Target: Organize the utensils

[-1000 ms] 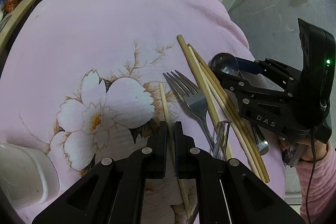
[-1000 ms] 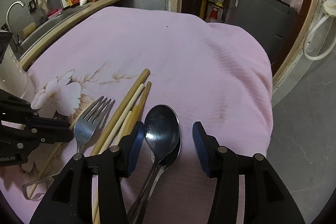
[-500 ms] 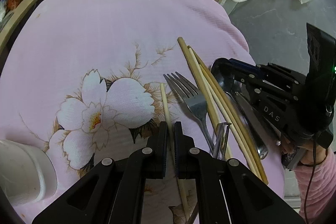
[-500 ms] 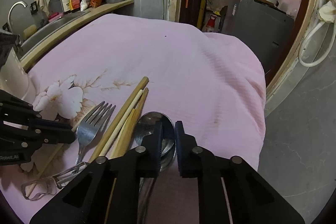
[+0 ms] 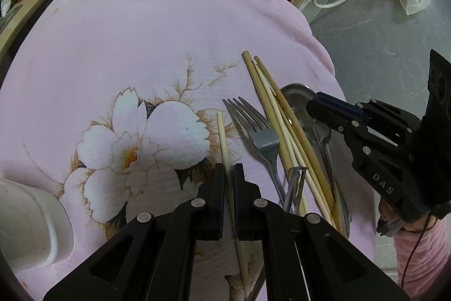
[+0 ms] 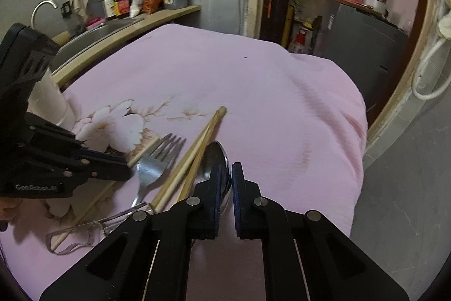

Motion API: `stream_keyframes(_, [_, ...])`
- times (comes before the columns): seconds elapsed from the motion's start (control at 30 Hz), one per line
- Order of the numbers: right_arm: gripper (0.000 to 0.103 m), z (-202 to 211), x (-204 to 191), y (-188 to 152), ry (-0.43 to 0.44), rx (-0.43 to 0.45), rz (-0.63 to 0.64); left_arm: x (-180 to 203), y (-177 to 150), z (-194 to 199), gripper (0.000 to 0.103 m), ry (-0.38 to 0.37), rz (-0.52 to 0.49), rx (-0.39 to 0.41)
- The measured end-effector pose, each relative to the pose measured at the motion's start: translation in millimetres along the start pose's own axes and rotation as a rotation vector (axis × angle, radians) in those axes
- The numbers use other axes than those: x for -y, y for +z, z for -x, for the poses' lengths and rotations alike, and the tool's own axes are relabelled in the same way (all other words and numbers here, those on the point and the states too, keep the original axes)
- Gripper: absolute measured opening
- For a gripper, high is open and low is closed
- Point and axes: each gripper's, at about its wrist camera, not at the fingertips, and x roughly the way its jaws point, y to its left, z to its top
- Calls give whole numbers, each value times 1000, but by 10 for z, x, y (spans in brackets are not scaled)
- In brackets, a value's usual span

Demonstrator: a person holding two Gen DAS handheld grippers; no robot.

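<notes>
Pink floral tablecloth (image 5: 141, 47) covers the table w/ the utensils in a loose row near its right edge. Left gripper (image 5: 229, 174): fingers nearly together, pinching a single pale chopstick (image 5: 222, 137) that lies apart from the rest, left of the fork (image 5: 259, 137). Right of the fork, a bundle of bamboo chopsticks (image 5: 270, 103), then stacked spoons. Right gripper (image 6: 224, 179): fingers narrow, clamped on the top spoon (image 6: 217, 157) at its bowl, spoon tilted on edge. A clear-handled peeler (image 6: 93, 227) lies across the fork handle. White cup (image 5: 25, 222) sits at the cloth's left, well apart from the utensils.
</notes>
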Motion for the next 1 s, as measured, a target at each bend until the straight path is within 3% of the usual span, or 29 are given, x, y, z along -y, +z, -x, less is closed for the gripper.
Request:
stream_keyframes(0.33, [10, -200, -22, 160, 11, -59, 31, -8, 1, 0, 4, -4, -10, -7])
stream_keyframes(0.6, [9, -308, -140, 248, -20, -94, 147, -11, -14, 1, 4, -14, -10, -6])
stream_keyframes(0.87, [5, -10, -101, -54, -43, 35, 73, -43, -150, 128, 3, -24, 22, 57])
stream_keyframes(1.0, [5, 229, -234, -223, -119, 151, 87, -42, -248, 277, 3, -18, 35, 122])
